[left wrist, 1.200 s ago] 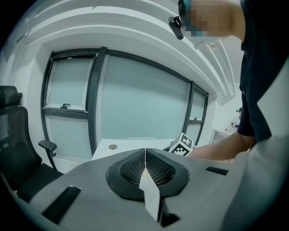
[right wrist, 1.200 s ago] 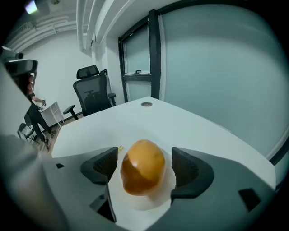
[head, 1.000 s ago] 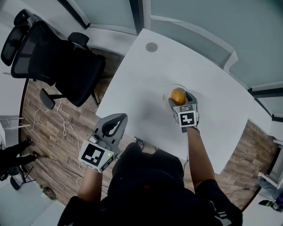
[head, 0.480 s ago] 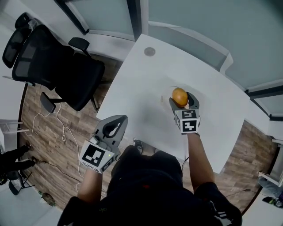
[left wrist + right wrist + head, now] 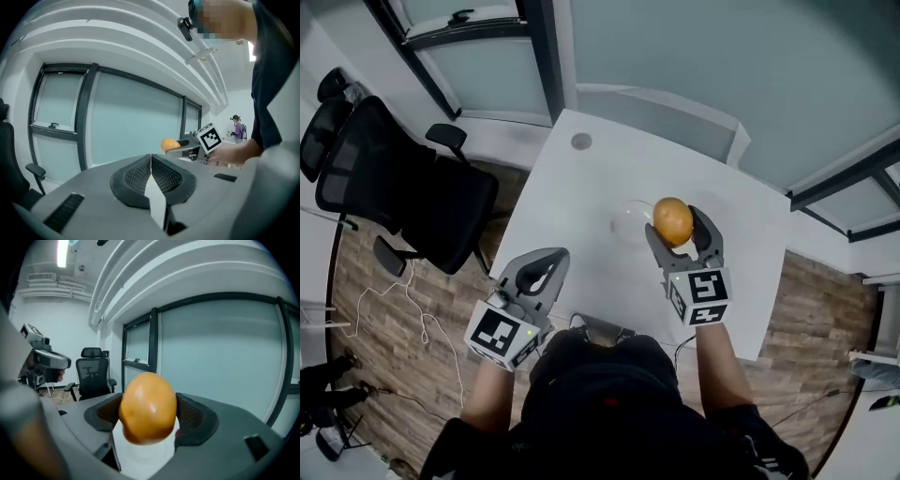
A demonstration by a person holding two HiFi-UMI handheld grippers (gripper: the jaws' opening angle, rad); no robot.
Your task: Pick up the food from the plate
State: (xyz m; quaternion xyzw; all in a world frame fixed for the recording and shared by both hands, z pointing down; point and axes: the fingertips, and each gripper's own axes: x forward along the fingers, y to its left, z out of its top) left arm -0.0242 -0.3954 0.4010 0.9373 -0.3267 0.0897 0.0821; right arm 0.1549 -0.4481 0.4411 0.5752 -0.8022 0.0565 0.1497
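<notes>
In the head view an orange round fruit [image 5: 673, 219] is clamped between the jaws of my right gripper [image 5: 676, 229], held up above the white table [image 5: 581, 202]. A clear glass plate [image 5: 628, 222] lies on the table just left of it and looks empty. The right gripper view shows the fruit [image 5: 147, 408] filling the gap between the padded fingers [image 5: 197, 420]. My left gripper [image 5: 540, 273] hovers shut at the table's near left edge and holds nothing. From the left gripper view, the fruit [image 5: 169, 144] appears beyond the closed jaws of my left gripper [image 5: 151, 174].
A black office chair [image 5: 394, 178] stands left of the table on the wood floor, with white cables [image 5: 417, 300] near it. A round grommet [image 5: 580, 142] sits at the table's far corner. Glass partitions [image 5: 694, 56] run behind the table. A person [image 5: 238, 127] stands far off.
My right gripper has risen with the fruit, lifting it off the plate and toward me. The left gripper has stayed shut in about the same place.
</notes>
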